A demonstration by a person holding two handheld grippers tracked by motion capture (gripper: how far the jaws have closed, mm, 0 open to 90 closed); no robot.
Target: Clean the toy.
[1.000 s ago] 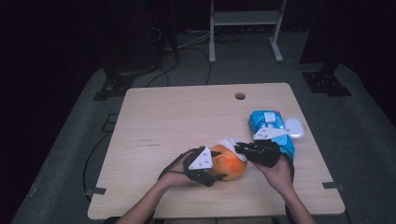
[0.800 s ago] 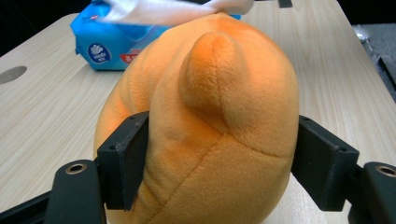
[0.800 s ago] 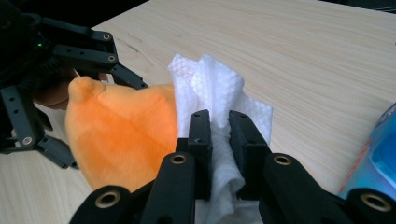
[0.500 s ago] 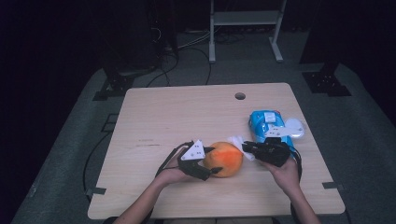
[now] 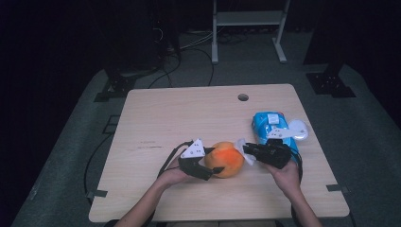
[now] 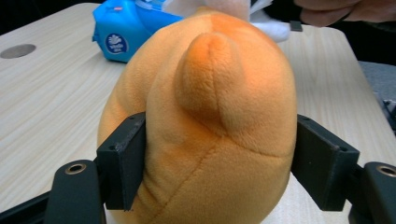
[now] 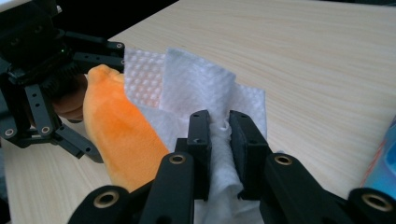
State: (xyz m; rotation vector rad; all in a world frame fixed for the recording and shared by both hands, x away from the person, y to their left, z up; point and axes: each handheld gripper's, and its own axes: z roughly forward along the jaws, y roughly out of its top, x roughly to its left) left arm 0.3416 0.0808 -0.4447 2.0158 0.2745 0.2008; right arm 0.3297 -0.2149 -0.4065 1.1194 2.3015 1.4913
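Note:
An orange plush toy (image 5: 226, 159) rests on the wooden table (image 5: 189, 118) near its front edge. My left gripper (image 5: 210, 171) is shut on the plush toy (image 6: 205, 121), one jaw pressed into each side. My right gripper (image 5: 248, 152) is shut on a white tissue (image 7: 205, 93) and holds it against the toy's right side. In the right gripper view the tissue drapes over the orange plush (image 7: 119, 130), with the left gripper (image 7: 42, 93) behind it. A blue tissue pack (image 5: 273, 126) lies just behind the right hand.
A round cable hole (image 5: 243, 97) sits near the table's far edge. A white sheet (image 5: 299, 128) sticks out of the blue pack. The left and far parts of the table are bare wood. Dark floor, cables and a metal stand lie beyond.
The toy has turned from its earlier tilt and now sits squarely between the left jaws. My right gripper with the tissue has drawn slightly right, staying against the toy's side.

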